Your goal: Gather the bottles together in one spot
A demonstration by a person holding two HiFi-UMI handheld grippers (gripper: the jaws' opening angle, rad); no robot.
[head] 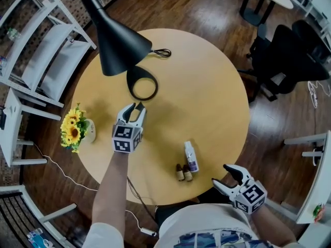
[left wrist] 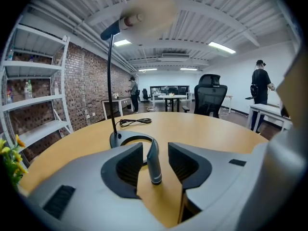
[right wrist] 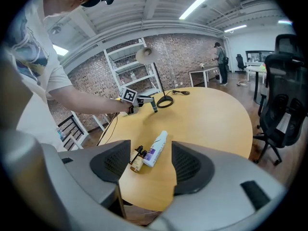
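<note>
In the head view, we see three bottles already grouped at the lower middle of the round surface (head: 207, 97). A white bottle (head: 191, 156) lies on its side, its long axis running almost straight up and down the frame, cap end toward the top. Just beside it at lower left, two small brown bottles (head: 183, 172) seem to lie parallel to it, dark caps toward the top as well. A slim dark bottle (head: 137, 106) sits well apart from them, left of centre and just below the lamp base (head: 142, 82), inside the left gripper (head: 133, 110). The right gripper (head: 223, 176) hangs off the surface's edge at lower right, its jaws apart and empty. We judge the gathering mostly done, with only the dark bottle left to join the group.

In the left gripper view, the left gripper (left wrist: 155, 148) has its jaws apart, and the dark bottle (left wrist: 153, 162) rises between them with a gap on each side. Its long axis is nearly vertical, slanted tip up, and it appears to stand on the surface (left wrist: 202, 129).

In the right gripper view, the right gripper (right wrist: 150, 146) holds nothing, its jaws spread wide. Beyond them the white bottle (right wrist: 155, 150) runs from lower left to upper right, the brown bottles (right wrist: 137, 160) touching its left side. The dark bottle (right wrist: 154, 108) is farther up the frame.
</note>
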